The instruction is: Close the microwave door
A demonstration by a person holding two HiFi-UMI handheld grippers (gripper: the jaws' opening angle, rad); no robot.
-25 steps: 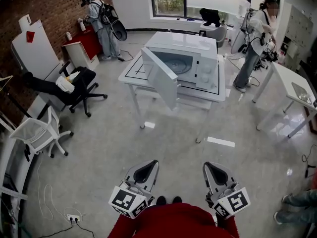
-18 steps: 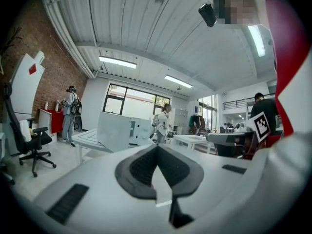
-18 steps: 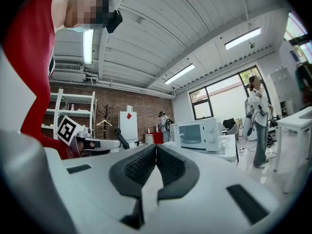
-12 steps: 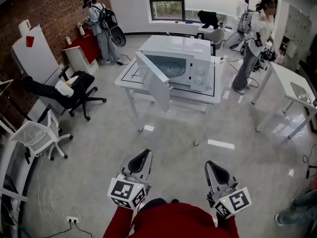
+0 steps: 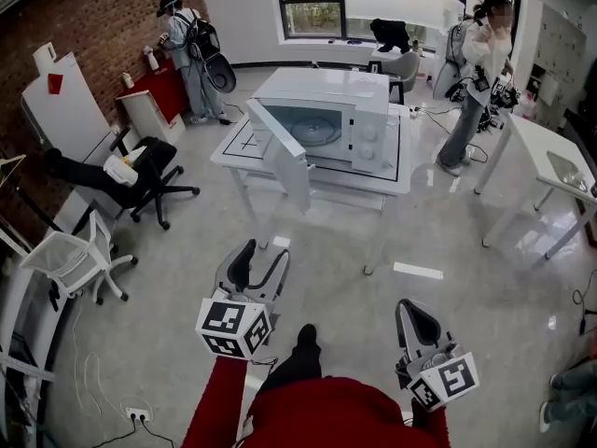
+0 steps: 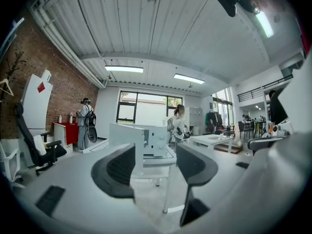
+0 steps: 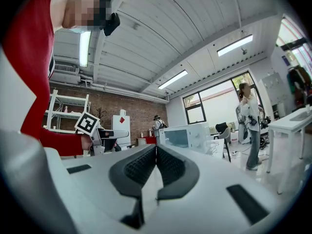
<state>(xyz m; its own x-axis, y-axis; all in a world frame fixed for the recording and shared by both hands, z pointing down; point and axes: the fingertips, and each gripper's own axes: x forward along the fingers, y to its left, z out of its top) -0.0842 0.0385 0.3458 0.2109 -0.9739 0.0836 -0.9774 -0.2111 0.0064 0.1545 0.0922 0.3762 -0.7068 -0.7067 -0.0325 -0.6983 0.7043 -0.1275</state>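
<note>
A white microwave [image 5: 359, 119] stands on a white table [image 5: 392, 183] ahead of me, its door [image 5: 278, 155] swung wide open toward the left front. It also shows small in the left gripper view, microwave [image 6: 156, 139], and in the right gripper view, microwave [image 7: 187, 136]. My left gripper [image 5: 258, 264] is raised over the floor, well short of the table; its jaws are opening, with nothing between them. My right gripper [image 5: 417, 324] hangs lower at the right, jaws shut and empty. Both point level toward the microwave.
A black office chair [image 5: 131, 171] and a white mesh chair [image 5: 70, 255] stand at the left. One person [image 5: 191, 49] works at the back left by a red cabinet, another person [image 5: 474, 82] stands at the back right. A second white table [image 5: 550, 171] is at the right.
I have walked closer to the microwave table. My left gripper has risen, moved forward and gone from shut to open. The right gripper stays shut.
</note>
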